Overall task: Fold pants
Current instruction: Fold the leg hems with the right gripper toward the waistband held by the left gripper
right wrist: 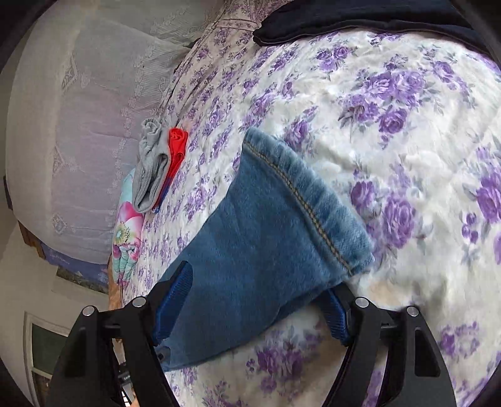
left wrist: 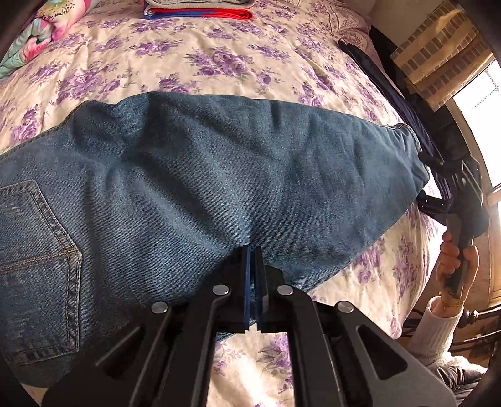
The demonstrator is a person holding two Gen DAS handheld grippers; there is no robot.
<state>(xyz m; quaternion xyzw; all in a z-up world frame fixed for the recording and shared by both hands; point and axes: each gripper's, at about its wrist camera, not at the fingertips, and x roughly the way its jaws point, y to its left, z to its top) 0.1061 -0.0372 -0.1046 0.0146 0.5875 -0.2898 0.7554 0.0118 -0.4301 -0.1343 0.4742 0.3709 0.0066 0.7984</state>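
Blue denim jeans lie across the bed, with a back pocket at the left. My left gripper is shut at the near edge of the jeans, and denim lies under its tips. In the right wrist view the hemmed leg end lies between my right gripper's spread fingers. The jaws stand wide apart around the cloth. The right gripper also shows in the left wrist view at the leg end, held by a hand.
The bed has a white spread with purple flowers. Folded grey and red clothes lie at the far side, next to a bright floral pillow. A dark garment lies at the bed's edge. A window is at the right.
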